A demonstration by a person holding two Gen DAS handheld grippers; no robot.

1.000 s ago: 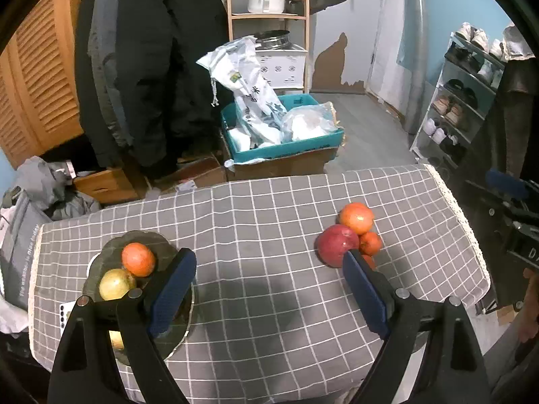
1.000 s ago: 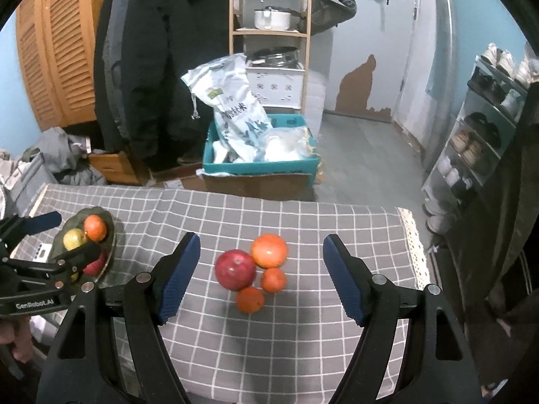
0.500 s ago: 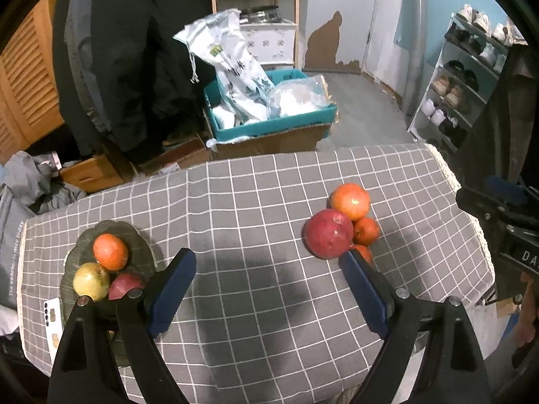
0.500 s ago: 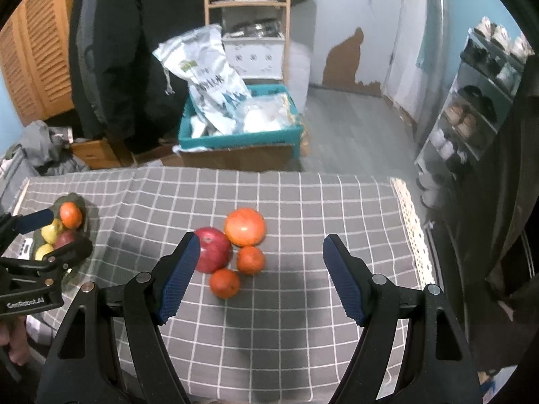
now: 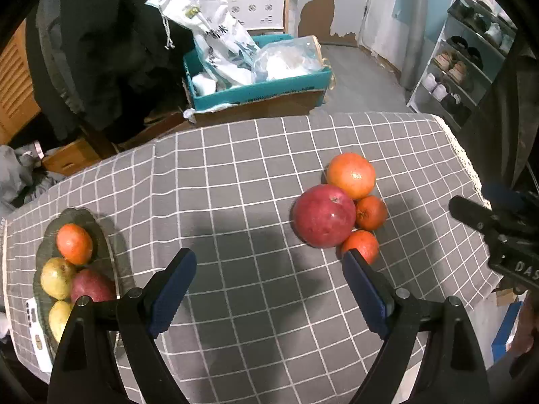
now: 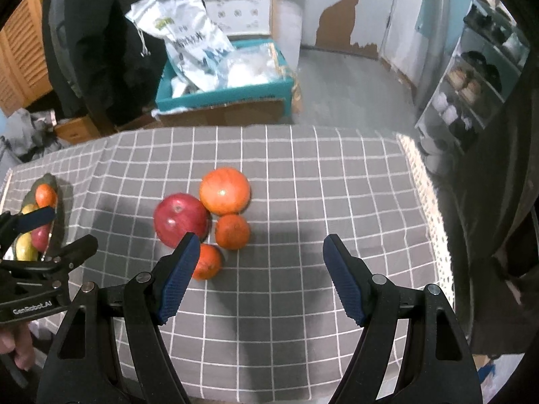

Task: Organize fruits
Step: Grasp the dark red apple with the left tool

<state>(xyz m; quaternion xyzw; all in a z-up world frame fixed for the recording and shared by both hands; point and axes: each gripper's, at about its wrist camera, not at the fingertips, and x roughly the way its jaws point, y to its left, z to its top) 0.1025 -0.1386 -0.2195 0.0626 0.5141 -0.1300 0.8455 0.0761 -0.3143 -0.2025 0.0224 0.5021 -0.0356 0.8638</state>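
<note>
Surface: grey checked tablecloth (image 5: pixel 235 175)
Fruit: red apple (image 6: pixel 182 219), three oranges clustered right; plate (image 5: pixel 45 235) far left
Right gripper (image 6: pixel 259 276): jaws apart, empty
Left gripper (image 5: pixel 269 289): apart, empty
Tip: straddle one orange (image 6: pixel 232 231), avoid nudging neighbours

a teal box (image 5: pixel 259 87) of white bags (image 5: pixel 215 33) sits on the floor; a shoe rack (image 5: pixel 468 57) stands right.
</note>
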